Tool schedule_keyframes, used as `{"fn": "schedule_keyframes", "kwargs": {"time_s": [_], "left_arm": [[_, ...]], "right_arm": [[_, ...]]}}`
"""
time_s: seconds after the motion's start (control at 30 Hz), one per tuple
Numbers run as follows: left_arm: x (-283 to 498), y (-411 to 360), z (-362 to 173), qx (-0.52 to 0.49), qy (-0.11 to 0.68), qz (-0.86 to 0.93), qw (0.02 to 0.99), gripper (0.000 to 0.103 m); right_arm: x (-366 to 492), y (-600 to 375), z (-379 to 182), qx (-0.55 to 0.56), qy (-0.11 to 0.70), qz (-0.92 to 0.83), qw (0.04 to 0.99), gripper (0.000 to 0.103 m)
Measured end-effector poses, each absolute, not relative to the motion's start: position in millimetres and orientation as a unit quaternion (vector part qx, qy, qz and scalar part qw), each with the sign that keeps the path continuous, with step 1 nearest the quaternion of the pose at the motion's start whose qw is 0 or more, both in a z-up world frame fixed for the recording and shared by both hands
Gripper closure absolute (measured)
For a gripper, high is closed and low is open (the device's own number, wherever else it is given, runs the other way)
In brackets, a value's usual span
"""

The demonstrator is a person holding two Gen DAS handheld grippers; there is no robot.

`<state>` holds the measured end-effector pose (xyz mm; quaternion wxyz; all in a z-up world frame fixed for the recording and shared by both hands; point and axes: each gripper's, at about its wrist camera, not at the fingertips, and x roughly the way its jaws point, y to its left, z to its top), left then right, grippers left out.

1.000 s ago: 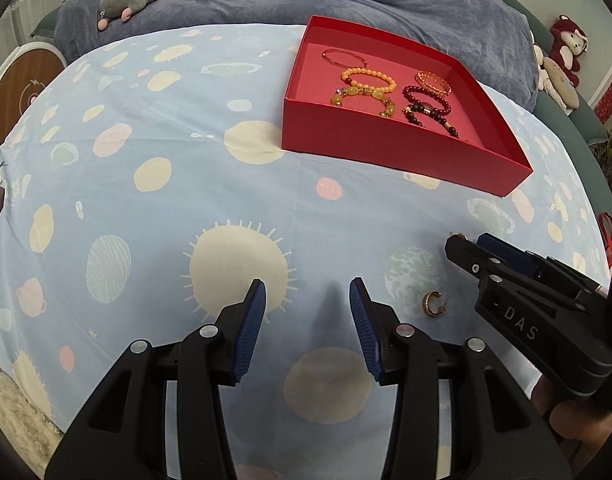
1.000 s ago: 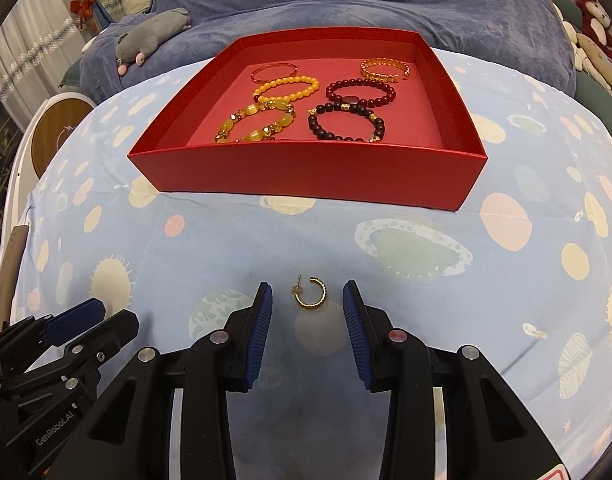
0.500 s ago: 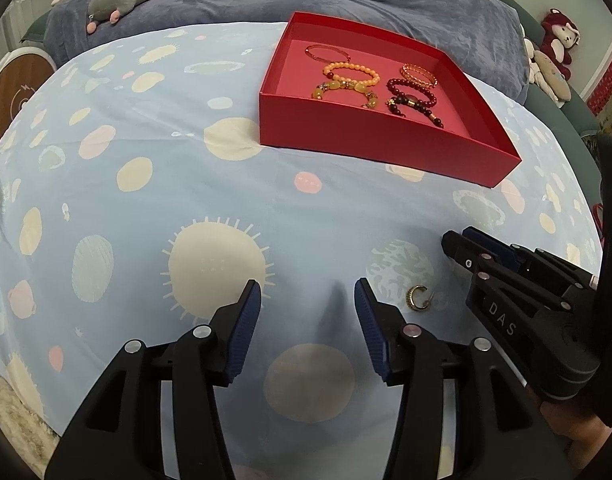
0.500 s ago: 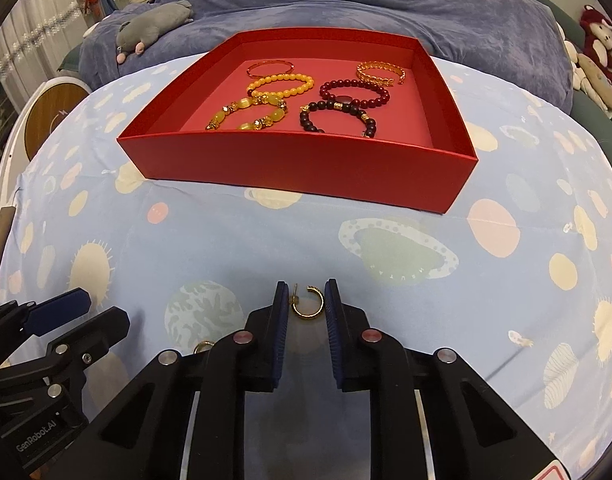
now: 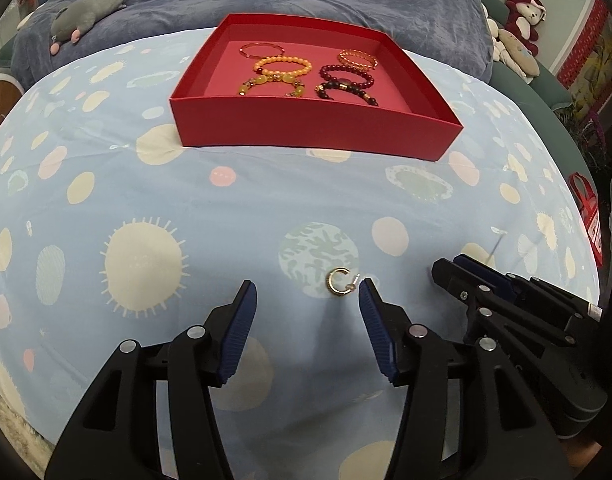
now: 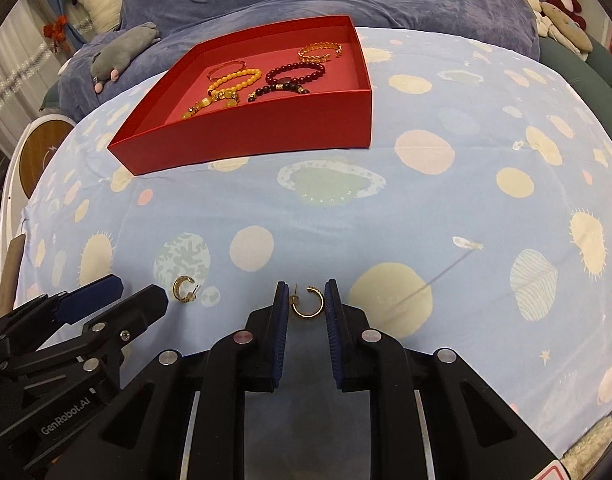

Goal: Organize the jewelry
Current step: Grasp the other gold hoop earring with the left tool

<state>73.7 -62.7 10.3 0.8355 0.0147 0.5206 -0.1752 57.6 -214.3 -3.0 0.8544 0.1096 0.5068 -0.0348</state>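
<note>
My right gripper (image 6: 306,300) is shut on a gold hoop earring (image 6: 308,307), held between the blue pads just above the cloth. A second gold hoop earring (image 5: 339,281) (image 6: 183,289) lies on the cloth, just ahead of my open left gripper (image 5: 306,300) and close to its right fingertip. The right gripper (image 5: 465,276) also shows in the left wrist view, and the left gripper (image 6: 118,296) in the right wrist view. The red tray (image 5: 317,136) (image 6: 250,140) at the back holds several bead bracelets (image 5: 282,67) and bangles.
A light blue cloth with planet prints (image 5: 154,208) covers the rounded table. Behind it lies a blue blanket with a grey plush toy (image 5: 86,8). Red and white plush toys (image 5: 521,8) sit at the far right. A round wooden item (image 6: 34,156) stands at the left.
The right gripper has closed on its earring and swung right, away from the tray. The left gripper has moved right so the second earring now lies just ahead of its fingers.
</note>
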Motion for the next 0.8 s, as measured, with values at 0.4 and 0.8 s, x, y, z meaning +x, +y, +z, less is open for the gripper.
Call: {"fn": "schedule_keyframes", "kwargs": {"time_s": [0.4, 0.8], "left_arm": [[76.2, -84.2, -2.7, 0.033, 0.524, -0.180, 0.832, 0.062], [79.2, -79.4, -4.2, 0.024, 0.525, -0.187, 0.830, 0.087]], "right_arm": [[47.1, -224.2, -6.6, 0.133, 0.507, -0.042, 0.851, 0.086], [46.9, -224.8, -7.1, 0.134, 0.507, -0.043, 0.850, 0.086]]}}
